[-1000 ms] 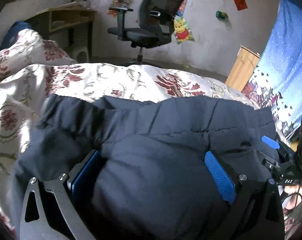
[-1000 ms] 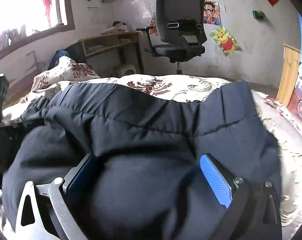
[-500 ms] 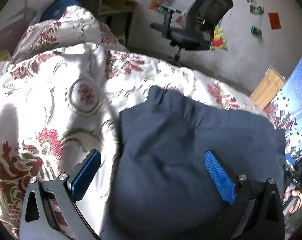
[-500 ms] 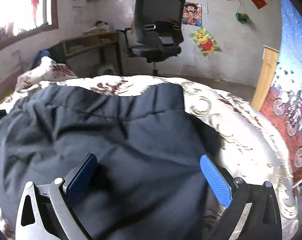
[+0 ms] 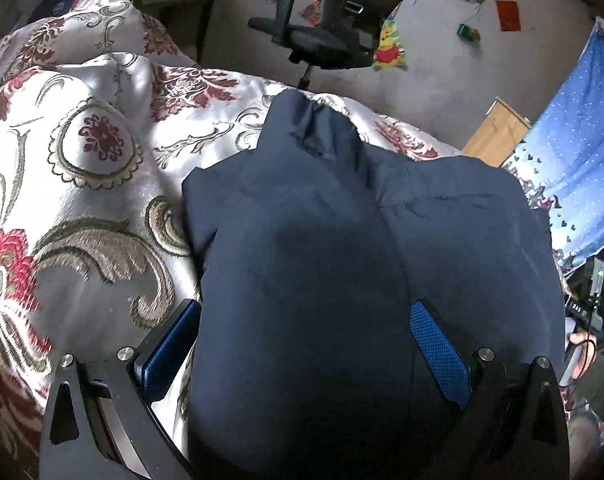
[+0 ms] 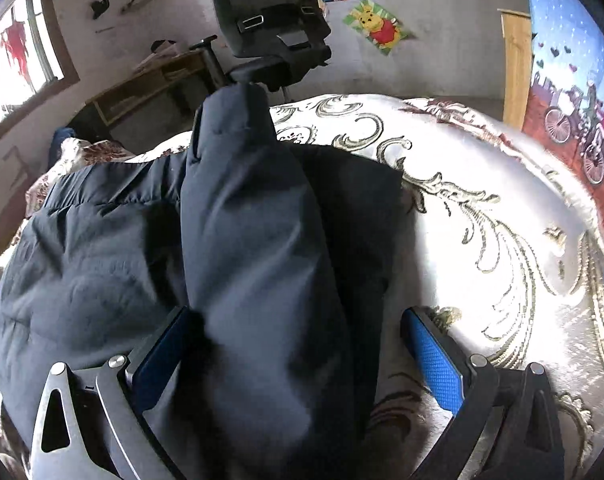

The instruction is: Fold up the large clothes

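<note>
A dark navy padded jacket (image 5: 342,264) lies on a bed with a floral bedspread (image 5: 82,208). My left gripper (image 5: 304,344) is open just above the jacket's near left part. Its left pad hangs over the bedspread and its right pad over the fabric. In the right wrist view a long folded part of the jacket (image 6: 254,240) runs away from me over the body. My right gripper (image 6: 298,354) is open astride it, with its right pad over the bedspread (image 6: 502,240). The jaws' inner ends are hidden under cloth.
A black office chair (image 5: 334,20) stands beyond the bed's far edge, with a wooden desk (image 6: 150,84) to its left. A pillow (image 5: 86,40) lies far left. A wooden board (image 5: 498,132) and a blue curtain (image 5: 578,140) are on the right. A hand (image 5: 582,344) shows at right.
The jacket lay spread wide one second ago; now its sides are turned in and it is narrower. The left view has swung left and the right view right, with bedspread showing beside the jacket.
</note>
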Available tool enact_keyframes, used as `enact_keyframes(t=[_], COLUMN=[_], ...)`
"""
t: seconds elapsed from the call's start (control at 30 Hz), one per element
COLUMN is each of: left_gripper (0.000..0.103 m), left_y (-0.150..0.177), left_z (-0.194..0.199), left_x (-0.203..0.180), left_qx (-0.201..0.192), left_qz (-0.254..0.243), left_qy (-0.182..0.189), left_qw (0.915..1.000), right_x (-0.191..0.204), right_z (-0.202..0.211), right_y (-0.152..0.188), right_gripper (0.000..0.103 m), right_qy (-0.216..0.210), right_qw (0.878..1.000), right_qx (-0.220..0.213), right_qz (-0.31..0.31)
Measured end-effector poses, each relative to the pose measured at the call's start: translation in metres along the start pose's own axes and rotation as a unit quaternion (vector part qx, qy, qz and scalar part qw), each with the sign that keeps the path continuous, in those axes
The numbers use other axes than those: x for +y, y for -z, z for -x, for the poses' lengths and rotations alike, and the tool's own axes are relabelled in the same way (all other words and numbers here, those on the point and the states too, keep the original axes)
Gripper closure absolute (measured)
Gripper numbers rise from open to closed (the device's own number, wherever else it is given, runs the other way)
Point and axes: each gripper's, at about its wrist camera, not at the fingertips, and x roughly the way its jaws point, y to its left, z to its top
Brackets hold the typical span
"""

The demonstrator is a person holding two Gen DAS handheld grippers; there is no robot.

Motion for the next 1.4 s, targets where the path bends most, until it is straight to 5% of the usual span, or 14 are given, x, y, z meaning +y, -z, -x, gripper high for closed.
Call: enact_keyframes(t=[0.13,0.23,0.5,0.77,1.0,1.27,1.4], left_gripper=[0.001,0.001,0.001,0.001,0.001,0.002,0.021], left_y=[0.003,-0.006,-0.048,-0.051,-0.044,-0.038,-0.035], left_z=[0.011,0.003,-0.031,-0.035,-0.033,-0.031,-0.025], left_x=[-0.018,-0.032,0.029,0.039,0.052,0.036,0.029], left_qx=[-0.043,-0.036,0.035,0.087,0.124,0.123,0.12], left_qz=[-0.059,-0.12,0.017,0.039,0.077,0.077,0.085], left_qy=[-0.021,-0.036,0.054,0.109,0.15,0.093,0.077], left_qw=[0.9971,0.9914,0.9978,0.9895,0.9778,0.985,0.9861], right_x=[0.0,0.001,-0.003,-0.008,-0.006,-0.003,0.003], right_z=[0.001,0.0,-0.001,-0.003,-0.015,-0.019,-0.014], right_y=[0.003,0.003,0.006,0.001,-0.013,-0.023,-0.024], right_gripper=[0.0,0.0,0.0,0.0,0.0,0.001,0.026], right_qy=[-0.003,-0.003,-0.012,-0.04,-0.099,-0.111,-0.113], right_qw=[1.0,1.0,1.0,0.999,0.993,0.989,0.988], right_qx=[-0.007,-0.007,-0.014,0.003,0.059,0.09,0.101], right_qz=[0.003,0.005,0.004,0.003,0.005,-0.026,-0.038])
